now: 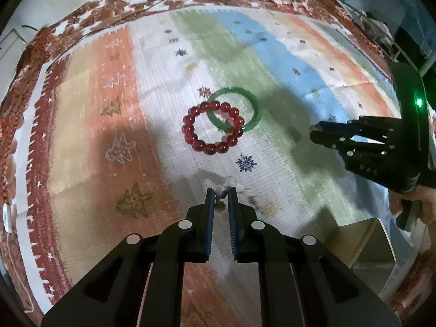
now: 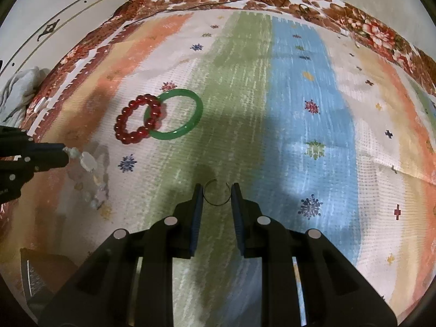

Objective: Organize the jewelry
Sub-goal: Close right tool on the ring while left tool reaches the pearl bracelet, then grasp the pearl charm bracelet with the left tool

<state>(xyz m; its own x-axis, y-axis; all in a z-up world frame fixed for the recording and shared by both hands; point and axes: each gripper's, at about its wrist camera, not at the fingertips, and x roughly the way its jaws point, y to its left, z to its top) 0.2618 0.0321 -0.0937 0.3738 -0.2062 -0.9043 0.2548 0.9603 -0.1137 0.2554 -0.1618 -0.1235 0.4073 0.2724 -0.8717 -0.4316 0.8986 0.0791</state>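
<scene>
While the left gripper (image 1: 221,192) has its fingers clenched on one end of a pale bead bracelet (image 2: 88,163) that trails onto the patterned cloth (image 1: 163,54), the right gripper (image 2: 217,190) grasps a thin open wire ring (image 2: 216,193). A red bead bracelet (image 1: 212,128) overlapping a green bangle (image 1: 234,109) lies untouched mid-cloth; a box (image 1: 365,245) stands near. Sorting appears barely begun.
</scene>
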